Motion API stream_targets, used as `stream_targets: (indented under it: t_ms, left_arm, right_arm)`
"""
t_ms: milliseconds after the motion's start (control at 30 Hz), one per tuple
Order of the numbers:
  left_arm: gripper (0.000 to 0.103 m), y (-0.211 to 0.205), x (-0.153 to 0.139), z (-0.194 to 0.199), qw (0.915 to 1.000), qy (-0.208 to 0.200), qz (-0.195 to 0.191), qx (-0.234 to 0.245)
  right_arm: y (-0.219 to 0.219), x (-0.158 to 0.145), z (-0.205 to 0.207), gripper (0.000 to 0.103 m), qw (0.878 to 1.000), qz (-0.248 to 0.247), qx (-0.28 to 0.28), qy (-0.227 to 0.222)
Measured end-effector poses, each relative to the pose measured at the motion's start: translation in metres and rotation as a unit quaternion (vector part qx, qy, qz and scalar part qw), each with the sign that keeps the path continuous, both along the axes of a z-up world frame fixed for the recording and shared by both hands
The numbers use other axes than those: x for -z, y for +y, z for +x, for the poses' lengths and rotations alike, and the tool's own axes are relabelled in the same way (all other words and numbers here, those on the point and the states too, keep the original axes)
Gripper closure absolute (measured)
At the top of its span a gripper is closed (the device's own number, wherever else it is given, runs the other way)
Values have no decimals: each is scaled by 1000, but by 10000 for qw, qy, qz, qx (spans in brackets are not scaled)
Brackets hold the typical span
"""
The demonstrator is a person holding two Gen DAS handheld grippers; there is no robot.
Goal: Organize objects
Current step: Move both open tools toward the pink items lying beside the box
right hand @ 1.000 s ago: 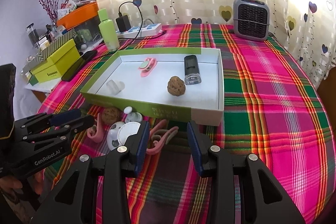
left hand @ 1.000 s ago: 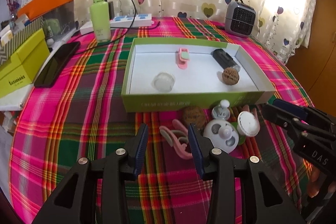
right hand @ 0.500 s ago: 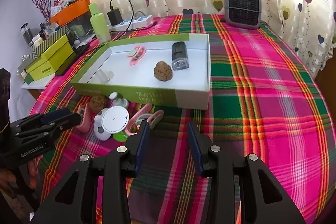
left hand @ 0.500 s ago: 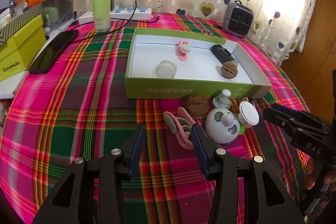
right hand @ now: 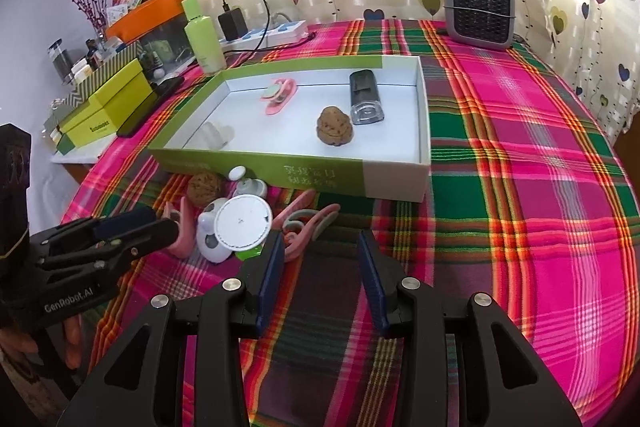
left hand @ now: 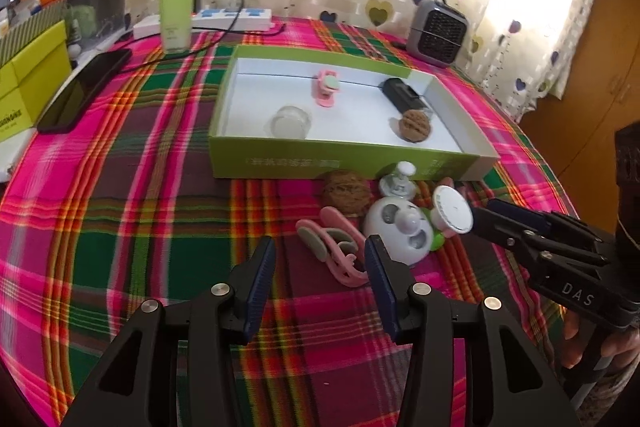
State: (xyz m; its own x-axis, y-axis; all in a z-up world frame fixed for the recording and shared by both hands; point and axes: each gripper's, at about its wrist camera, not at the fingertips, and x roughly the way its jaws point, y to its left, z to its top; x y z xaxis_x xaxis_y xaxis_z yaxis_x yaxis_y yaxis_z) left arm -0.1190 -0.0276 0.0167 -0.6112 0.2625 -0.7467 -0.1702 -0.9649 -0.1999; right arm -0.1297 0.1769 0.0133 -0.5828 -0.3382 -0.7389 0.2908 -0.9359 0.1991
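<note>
a green-walled box (left hand: 280,163) is sitting on a plaid tablecloth (left hand: 120,219), serving as the landmark here. inside it are lying a pink clip (left hand: 325,87), a clear cup (left hand: 291,121), a walnut (left hand: 415,126) and a black device (left hand: 402,95). printed characters are running along the box's near wall, too blurred to read.

just in front of that wall a small heap is waiting: a second walnut (left hand: 346,191), a pair of pink clips (left hand: 340,251), a white round toy (left hand: 400,229), a small white knob (left hand: 398,181) and a white disc (left hand: 452,209).

the left gripper (left hand: 320,275) is hovering in front of the box with its jaws standing wide and nothing between them, near the pink clips. the right gripper (right hand: 320,275) is likewise gaping wide and empty in front of the box, just beside the heap. its body is reading "das" in the left view; the left one's is reading "genrobot.ai" in the right view.

left of the box, a yellow-green carton (right hand: 100,111) is showing a label too small to read, beside a dark phone (left hand: 84,89). behind the box are standing a green bottle (left hand: 176,7), a power strip (left hand: 224,21) and a grey heater (right hand: 478,7).
</note>
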Motion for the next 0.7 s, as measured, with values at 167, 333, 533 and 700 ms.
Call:
stream_targets:
  t_ms: [167, 333, 533, 700]
  left_arm:
    - [58, 7, -2, 5, 9999, 43, -29, 99]
    - [56, 9, -2, 6, 9999, 32, -76, 68]
    - [56, 13, 0, 9, 9999, -56, -73, 137]
    - [56, 16, 3, 11, 9998, -57, -116, 178]
  right_arm:
    - [-2, 0, -1, 60, 10000, 6, -9, 1]
    - [-6, 1, -1, 60, 9999, -73, -79, -23]
    - [-8, 1, -1, 60, 9999, -122, -73, -58]
    - [-11, 1, -1, 60, 9999, -127, -76, -60]
